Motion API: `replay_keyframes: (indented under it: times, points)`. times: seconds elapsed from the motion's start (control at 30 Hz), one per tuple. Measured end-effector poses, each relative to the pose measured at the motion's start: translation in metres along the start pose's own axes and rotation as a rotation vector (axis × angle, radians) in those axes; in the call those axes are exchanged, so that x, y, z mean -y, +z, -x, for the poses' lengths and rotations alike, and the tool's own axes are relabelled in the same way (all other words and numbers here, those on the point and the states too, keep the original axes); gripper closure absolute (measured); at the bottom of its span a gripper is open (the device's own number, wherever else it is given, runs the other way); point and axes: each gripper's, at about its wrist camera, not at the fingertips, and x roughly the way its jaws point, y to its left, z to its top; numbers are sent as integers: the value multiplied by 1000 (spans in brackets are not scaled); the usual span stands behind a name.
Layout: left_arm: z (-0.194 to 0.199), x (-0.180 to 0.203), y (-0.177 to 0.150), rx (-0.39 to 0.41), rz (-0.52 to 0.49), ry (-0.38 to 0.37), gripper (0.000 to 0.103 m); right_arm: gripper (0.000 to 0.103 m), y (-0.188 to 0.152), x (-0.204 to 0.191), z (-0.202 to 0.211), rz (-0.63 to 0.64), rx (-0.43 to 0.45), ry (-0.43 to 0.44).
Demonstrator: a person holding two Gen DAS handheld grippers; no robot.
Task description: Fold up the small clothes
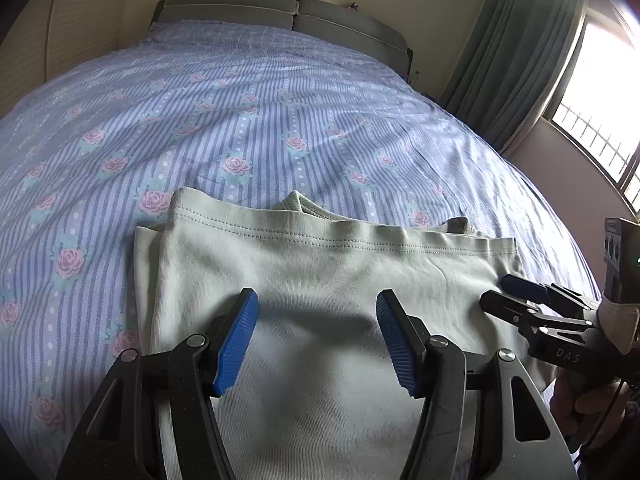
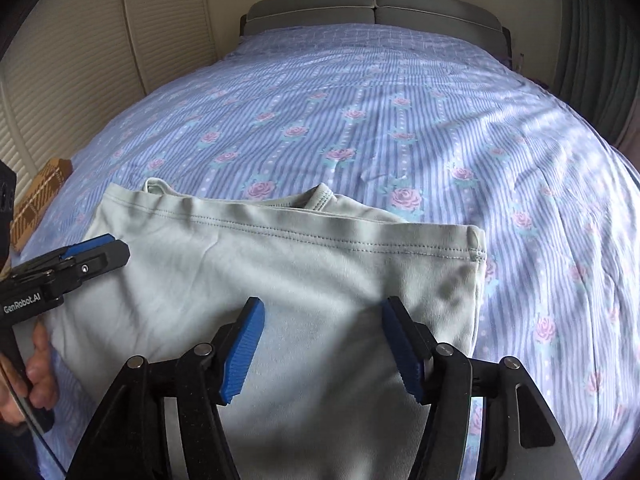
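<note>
A pale green garment [image 1: 320,264] [image 2: 280,260] lies folded on the bed, its stitched hem turned toward the headboard and a ribbed neckline [image 2: 320,200] peeking out behind it. My left gripper [image 1: 316,296] hovers open over the left half of the cloth, with nothing between its blue pads. My right gripper [image 2: 324,304] stands open over the right half, also holding nothing. Each shows in the other's view: the right gripper [image 1: 506,292] by the garment's right edge, the left gripper [image 2: 108,250] by its left edge. A hand [image 2: 38,364] holds the left handle.
The bed sheet [image 1: 240,120] is blue-striped with pink roses and stretches to a grey headboard [image 2: 372,12]. A curtain [image 1: 516,52] and bright window [image 1: 600,112] are at the right, louvred doors [image 2: 100,60] at the left. A brown checked item [image 2: 40,196] lies at the bed's left edge.
</note>
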Motion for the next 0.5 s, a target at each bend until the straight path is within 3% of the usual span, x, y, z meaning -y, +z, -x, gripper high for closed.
replay_keyframes:
  times: [0.3,0.5]
  points:
    - [24,7,6,67,-9,43,42,35,-3,22,41,-104,106,-30]
    - [25,18,4,79,-29,85,42,35,-5,68,41,-229,88,62]
